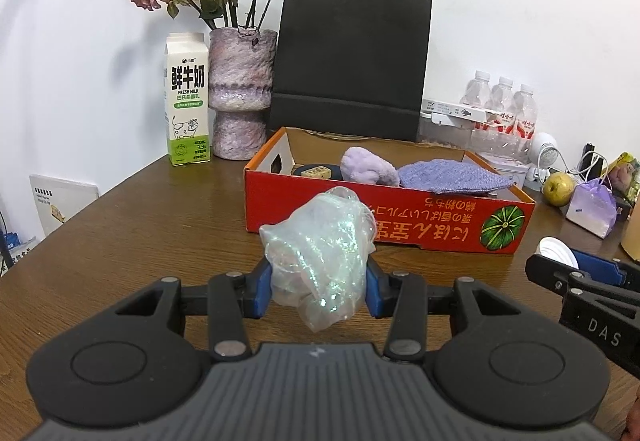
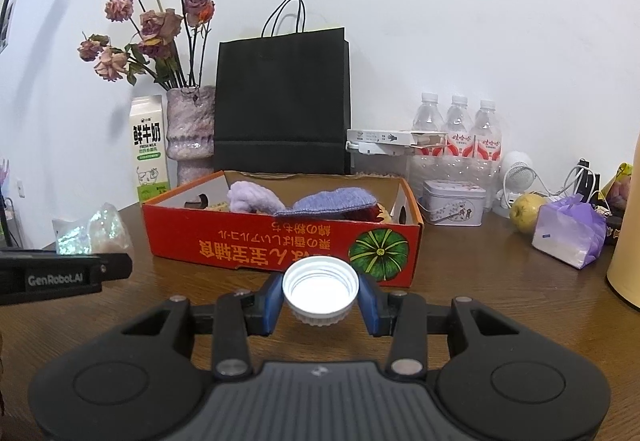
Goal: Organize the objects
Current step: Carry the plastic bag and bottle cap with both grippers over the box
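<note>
My left gripper (image 1: 319,291) is shut on a crumpled iridescent plastic wrap (image 1: 320,253) and holds it above the table, in front of the red cardboard box (image 1: 384,219). My right gripper (image 2: 320,299) is shut on a white bottle cap (image 2: 320,289), open side up, just before the same red box (image 2: 256,237). The box holds a purple fluffy item (image 1: 368,165), a purple knitted cloth (image 1: 452,175) and a dark item with a small wooden block (image 1: 316,172). The right gripper with the cap shows at the right of the left wrist view (image 1: 558,251); the wrap shows at the left of the right wrist view (image 2: 92,229).
Behind the box stand a black paper bag (image 1: 352,61), a vase of dried roses (image 1: 240,93) and a milk carton (image 1: 187,101). To the right are water bottles (image 2: 456,129), a tin (image 2: 454,201), a yellow-green fruit (image 2: 528,211), a purple tissue pack (image 2: 568,229) and a yellow container (image 2: 626,241).
</note>
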